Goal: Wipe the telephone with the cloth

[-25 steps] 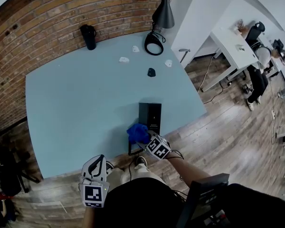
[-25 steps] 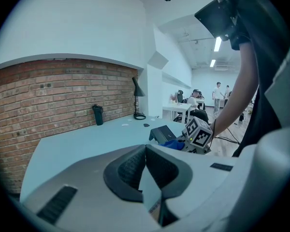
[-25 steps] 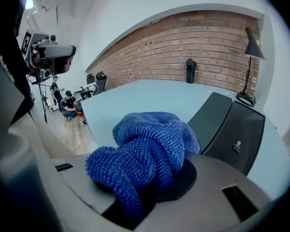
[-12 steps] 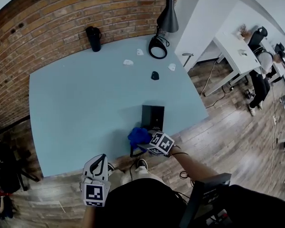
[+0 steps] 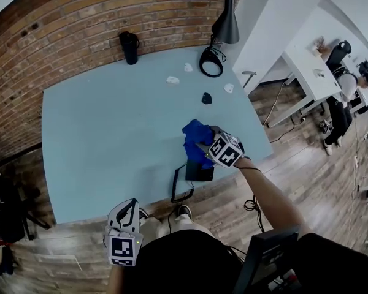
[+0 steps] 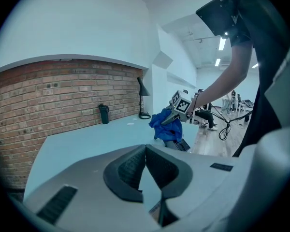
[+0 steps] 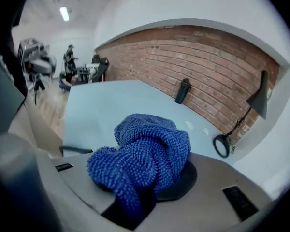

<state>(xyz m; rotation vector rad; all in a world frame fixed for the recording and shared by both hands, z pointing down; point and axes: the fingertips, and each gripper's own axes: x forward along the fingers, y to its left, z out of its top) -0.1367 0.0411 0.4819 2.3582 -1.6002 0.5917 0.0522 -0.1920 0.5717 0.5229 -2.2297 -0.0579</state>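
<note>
Tabletop (image 5: 110, 139): cloth (image 5: 195, 136) in right tongs (image 5: 203, 143); head view adds telephone (image 5: 199, 171).

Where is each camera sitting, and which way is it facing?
Head view: on the person's head, looking steeply down at the table; shows the left gripper, the right forearm and the right gripper holding the cloth by the telephone.
Left gripper view: on the left gripper, low off the table's near edge, facing along its shut jaws towards the brick wall.
Right gripper view: on the right gripper, facing the brick wall over the cloth in its jaws.
Shared: both gripper views show the bottle and the lamp.
</note>
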